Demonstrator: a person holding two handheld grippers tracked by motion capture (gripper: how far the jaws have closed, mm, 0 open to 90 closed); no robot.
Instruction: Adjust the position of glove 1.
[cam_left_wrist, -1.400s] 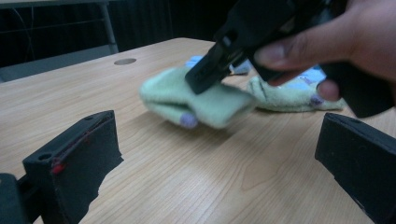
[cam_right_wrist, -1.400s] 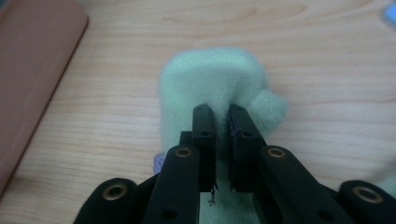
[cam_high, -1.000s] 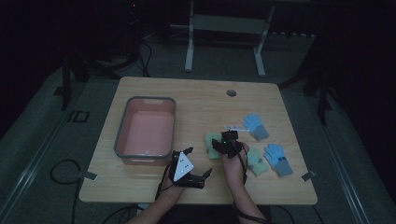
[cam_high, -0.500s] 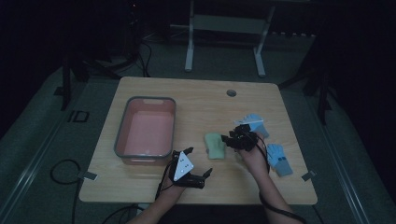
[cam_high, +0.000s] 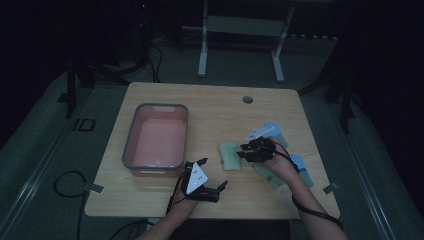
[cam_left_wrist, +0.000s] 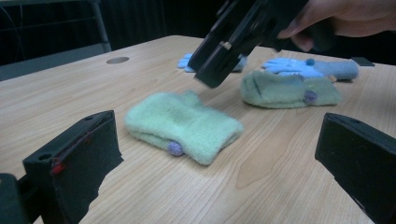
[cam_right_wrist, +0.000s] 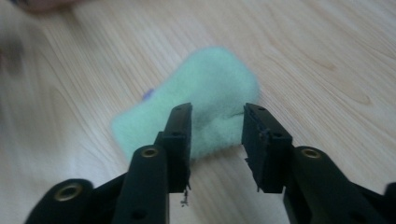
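Green mitten (cam_high: 230, 155) lies flat on the desk (cam_high: 210, 107), between the pink tub (cam_high: 156, 136) and the right gripper (cam_high: 250, 150); in the left gripper view it (cam_left_wrist: 184, 125) sits in the middle of the wood with a small purple button on its near edge. A second ago the right gripper hovered closer to the person; now it has slid out across the desk and hangs just above the far end of the mitten. Its jaws have just been closing, yet in the right gripper view the fingers (cam_right_wrist: 180, 135) stand partly open with a clear gap, and the mitten (cam_right_wrist: 210, 112) shows beyond and between their tips, not pressed by either pad. Nothing is held so far.

The left gripper (cam_high: 205, 180) rests near the front edge of the desk, its jaws spread wide with nothing between them (cam_left_wrist: 215, 154). It has kept its place.

A second green mitten (cam_left_wrist: 289, 88) and a blue glove (cam_left_wrist: 299, 66) lie farther right, close together; another blue glove (cam_high: 272, 131) sits beyond the right hand.

The shift suggests that the pick of the near mitten is beginning: the narrowing jaws look set for the thickness of the fabric. A descent onto the mitten's end and a full squeeze seem to be what remains before it can go toward the tub.
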